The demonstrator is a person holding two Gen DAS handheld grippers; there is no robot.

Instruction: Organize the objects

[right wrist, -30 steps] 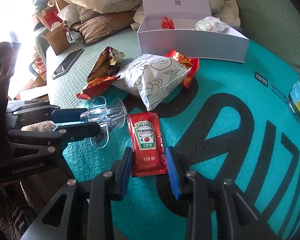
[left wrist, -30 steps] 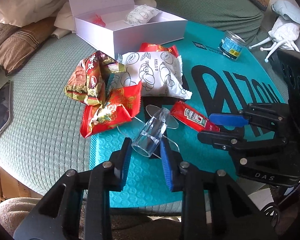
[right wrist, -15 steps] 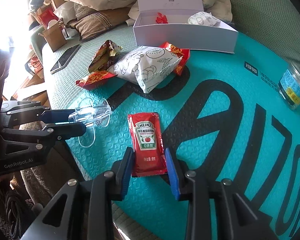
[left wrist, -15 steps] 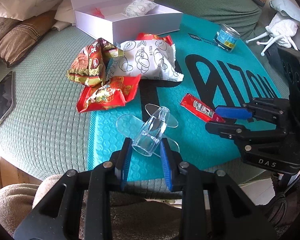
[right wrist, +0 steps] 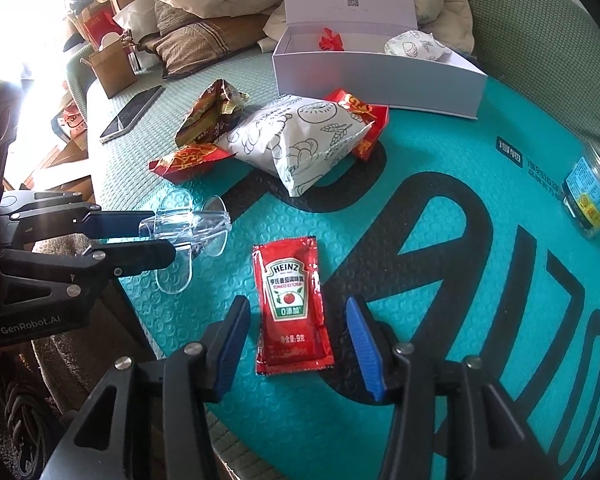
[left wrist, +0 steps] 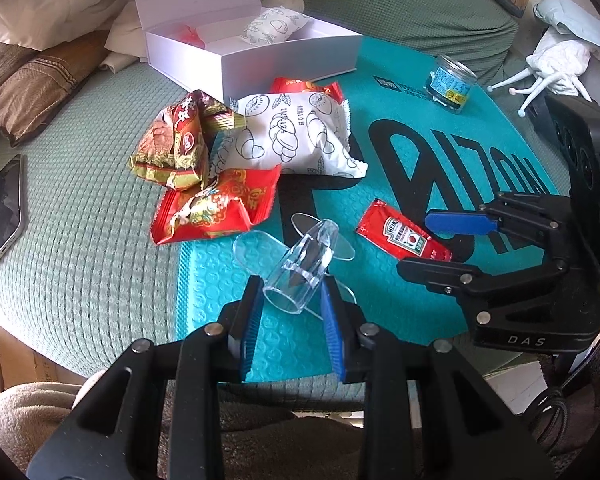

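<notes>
My left gripper [left wrist: 290, 308] is shut on a clear plastic holder [left wrist: 304, 268], a tube with round flat wings, held just above the teal mat [left wrist: 380, 304]; it also shows in the right wrist view [right wrist: 188, 228]. My right gripper [right wrist: 296, 320] is open, its fingers either side of a red Heinz ketchup packet [right wrist: 292, 300] lying flat on the mat. The packet also shows in the left wrist view [left wrist: 400, 236]. An open white box [left wrist: 260, 56] at the back holds a white bread pack and a red item.
Snack packs are piled left of centre: a white bread pack [left wrist: 292, 136], red packs [left wrist: 216, 208] and a gold-brown pack [left wrist: 176, 144]. A small glass jar [left wrist: 452, 84] stands at the mat's far right. A phone [left wrist: 4, 208] lies on the green cover at left.
My right gripper has opened wide around the ketchup packet, which now lies loose on the mat. Both grippers drew back slightly. My left gripper still holds the clear holder.
</notes>
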